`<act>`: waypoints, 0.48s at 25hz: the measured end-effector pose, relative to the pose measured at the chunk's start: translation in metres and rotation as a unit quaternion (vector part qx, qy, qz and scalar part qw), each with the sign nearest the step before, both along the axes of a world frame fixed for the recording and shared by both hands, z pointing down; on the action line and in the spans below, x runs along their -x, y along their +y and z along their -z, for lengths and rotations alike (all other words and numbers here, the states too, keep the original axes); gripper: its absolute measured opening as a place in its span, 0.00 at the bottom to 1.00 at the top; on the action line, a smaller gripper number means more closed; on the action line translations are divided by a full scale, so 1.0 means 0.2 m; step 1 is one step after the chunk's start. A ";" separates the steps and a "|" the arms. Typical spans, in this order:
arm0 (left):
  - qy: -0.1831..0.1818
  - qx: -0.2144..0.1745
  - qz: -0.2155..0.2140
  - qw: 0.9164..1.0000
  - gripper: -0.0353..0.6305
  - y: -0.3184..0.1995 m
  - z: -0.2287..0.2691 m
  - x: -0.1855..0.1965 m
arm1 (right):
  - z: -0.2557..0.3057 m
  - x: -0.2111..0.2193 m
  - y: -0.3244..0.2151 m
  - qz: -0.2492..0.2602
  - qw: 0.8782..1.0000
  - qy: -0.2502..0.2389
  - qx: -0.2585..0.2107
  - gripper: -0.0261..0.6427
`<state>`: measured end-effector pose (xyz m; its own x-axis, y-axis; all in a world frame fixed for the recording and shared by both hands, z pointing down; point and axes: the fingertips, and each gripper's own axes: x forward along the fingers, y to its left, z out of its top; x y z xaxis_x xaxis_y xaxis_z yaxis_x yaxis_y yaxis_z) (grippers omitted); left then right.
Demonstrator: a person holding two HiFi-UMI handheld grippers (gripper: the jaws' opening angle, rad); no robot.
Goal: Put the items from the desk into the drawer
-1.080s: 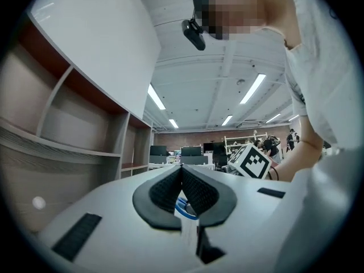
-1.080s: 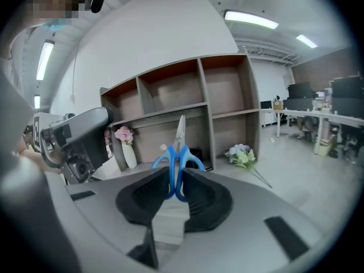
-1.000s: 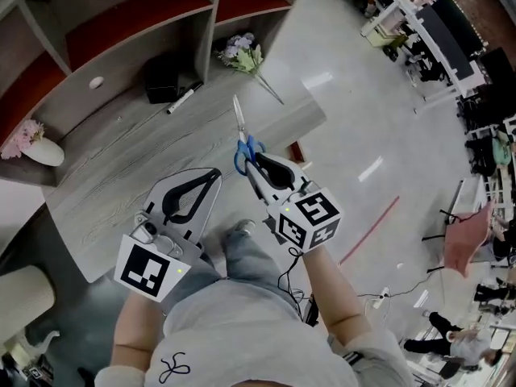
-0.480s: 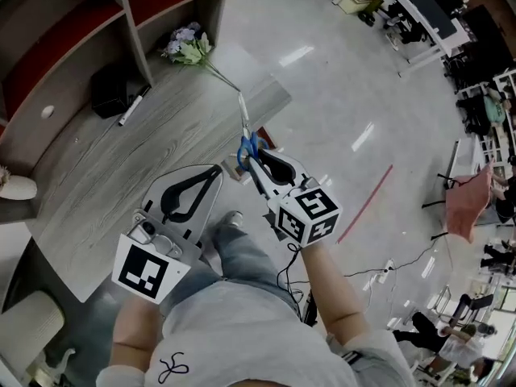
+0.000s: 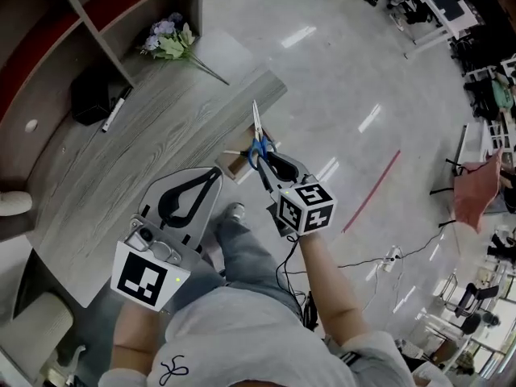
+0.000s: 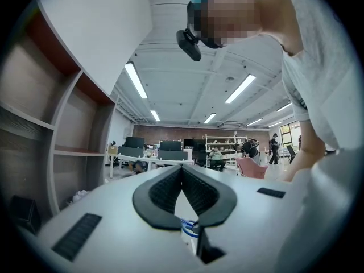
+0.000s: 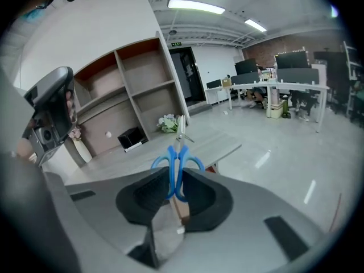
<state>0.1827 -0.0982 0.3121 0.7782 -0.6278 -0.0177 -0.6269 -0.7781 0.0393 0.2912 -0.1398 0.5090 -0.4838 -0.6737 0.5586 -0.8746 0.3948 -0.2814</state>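
R tongs [image 7: 174,175] clamp blue handles of scissors [image 5: 256,135], centre frame, blades pointing up-frame past table [image 5: 121,160] edge, w/ brown box-like part [image 5: 234,166] (drawer, prob.) just lower-left; L tongs [image 6: 182,169] closed, empty, farther.

Off-task stuff: glossy grey floor [image 5: 339,79] with a red tape line [image 5: 372,202], white power strip [image 5: 393,255] and its cable nearby, pink fabric [image 5: 474,197] at right edge, office desks [image 5: 431,6] top right. Open shelf unit [image 7: 131,90]; ceiling strip lights [image 6: 135,79].
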 end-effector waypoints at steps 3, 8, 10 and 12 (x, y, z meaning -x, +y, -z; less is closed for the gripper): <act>0.001 0.002 0.000 1.000 0.07 -0.03 -0.01 -0.03 | -0.08 -0.05 -0.01 -0.009 1.000 0.004 0.014 0.16; 0.004 0.001 -0.005 1.000 0.07 -0.08 -0.02 -0.08 | -0.23 -0.14 -0.01 -0.033 0.999 0.006 0.043 0.16; 0.001 -0.003 -0.006 1.000 0.07 -0.09 -0.03 -0.10 | -0.30 -0.18 0.00 -0.043 0.997 0.007 0.058 0.16; -0.003 -0.007 -0.006 1.000 0.07 -0.09 -0.03 -0.11 | -0.38 -0.21 0.02 -0.051 0.996 0.008 0.073 0.16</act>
